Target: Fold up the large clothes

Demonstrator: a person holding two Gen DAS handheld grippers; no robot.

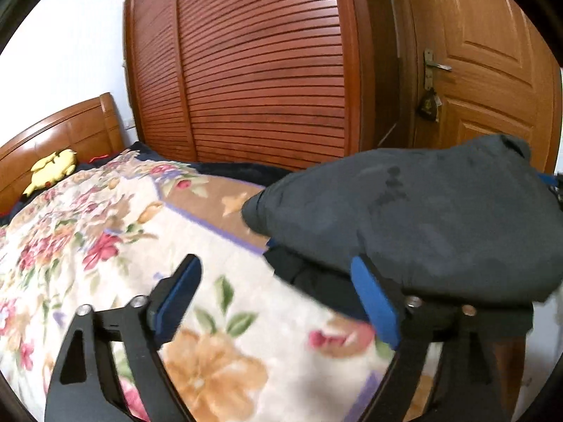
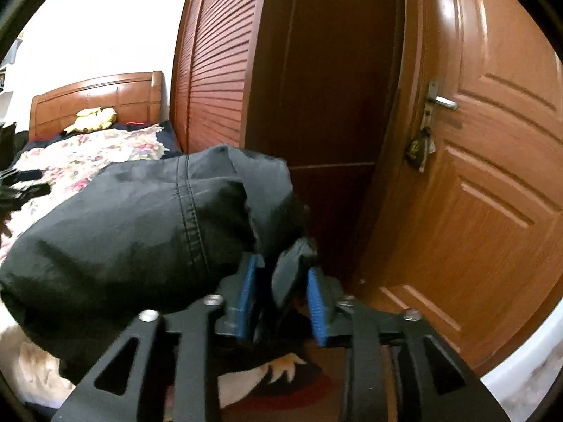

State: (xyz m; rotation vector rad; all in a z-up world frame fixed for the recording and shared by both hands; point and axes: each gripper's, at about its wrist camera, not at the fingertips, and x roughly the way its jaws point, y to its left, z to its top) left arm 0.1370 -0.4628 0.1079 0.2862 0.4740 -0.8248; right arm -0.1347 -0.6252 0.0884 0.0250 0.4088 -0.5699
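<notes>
In the left wrist view, the left gripper (image 1: 278, 295) is wide open with nothing between its blue pads (image 1: 183, 292). Under it lies the bed (image 1: 105, 246) with its soft flowery cover. The big dark jacket (image 1: 422, 218) sits in a puffy heap on the bed just to the right, partly over the right-hand finger. It looks smooth and a bit shiny, like a rain coat. A yellow plush toy (image 1: 52, 170) rests by the wooden headboard (image 1: 70, 133). Behind stand a slatted brown wardrobe (image 1: 260, 70) and a door (image 1: 492, 70).

In the right wrist view, the right gripper (image 2: 281, 299) is half open. A fold of the jacket (image 2: 140, 228) stands between the blue pads, but they do not seem to squeeze it. The jacket shows a long stitched seam and a crumpled, darker end near the gripper.

It looks like a fold has just been laid down and both grippers are letting go. Next, each one likely needs to find a fresh edge of the slippery, bulky cloth and pinch it firmly.
</notes>
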